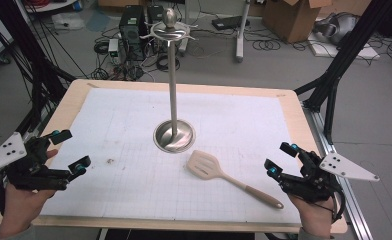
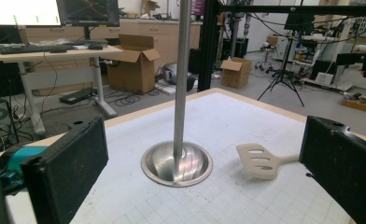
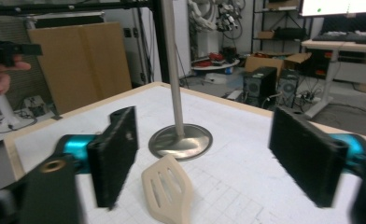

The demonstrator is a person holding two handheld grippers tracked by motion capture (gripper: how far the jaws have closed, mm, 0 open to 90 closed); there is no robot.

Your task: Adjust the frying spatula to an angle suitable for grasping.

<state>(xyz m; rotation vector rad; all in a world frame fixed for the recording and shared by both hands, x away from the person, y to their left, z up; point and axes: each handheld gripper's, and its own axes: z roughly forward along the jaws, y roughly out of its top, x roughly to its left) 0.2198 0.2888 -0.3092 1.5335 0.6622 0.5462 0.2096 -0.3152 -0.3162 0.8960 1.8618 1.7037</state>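
White gridded paper covers the counter [image 1: 304, 125]; no writing is legible. Beige spatula [image 1: 224, 175] lies flat beside the steel stand [image 1: 174, 135], just ahead of the empty, wide-apart right claw [image 1: 279, 159]; left claw [image 1: 70, 149] gapes too.

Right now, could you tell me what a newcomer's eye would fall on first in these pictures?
First the tall steel stand, upright on its round base at the middle of the white mat. Next the beige slotted spatula, lying flat just in front and to the right of that base, handle toward the right gripper. Both grippers, the left gripper too, sit open and empty at the mat's near corners.
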